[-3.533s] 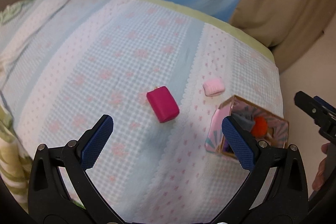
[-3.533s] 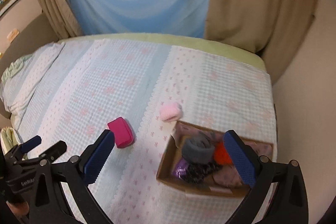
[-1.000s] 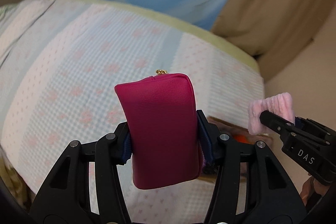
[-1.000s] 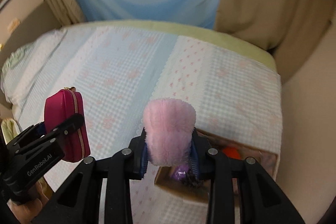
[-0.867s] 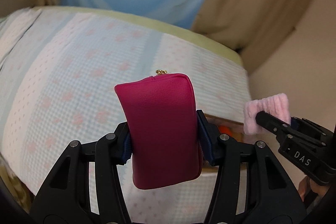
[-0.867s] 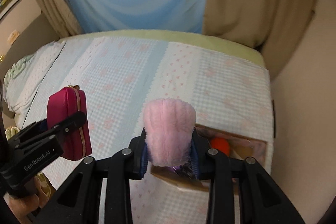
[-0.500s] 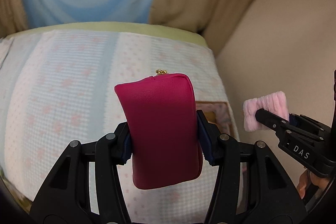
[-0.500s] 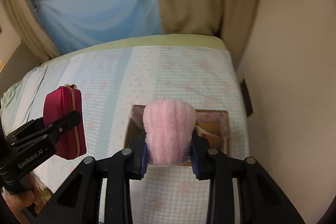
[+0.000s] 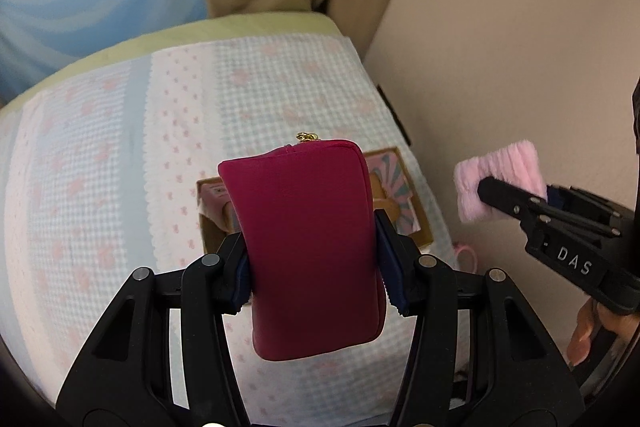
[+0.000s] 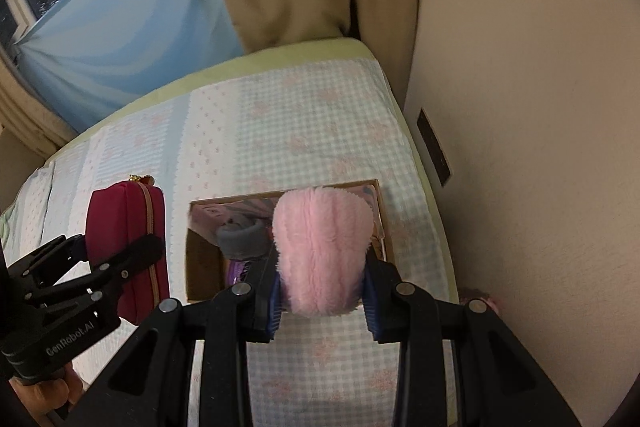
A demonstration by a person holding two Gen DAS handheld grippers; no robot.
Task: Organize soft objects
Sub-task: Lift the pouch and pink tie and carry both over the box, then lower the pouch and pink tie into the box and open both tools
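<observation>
We hold the magenta pouch clamped upright in the left gripper and the pink fluffy piece clamped in the right gripper. In the right wrist view the open box sits at frame centre directly behind the pink piece, with the pouch at lower left, so the right hand looks nearer.

Both grippers, once empty, now carry pouch and puff, seemingly above the box.
</observation>
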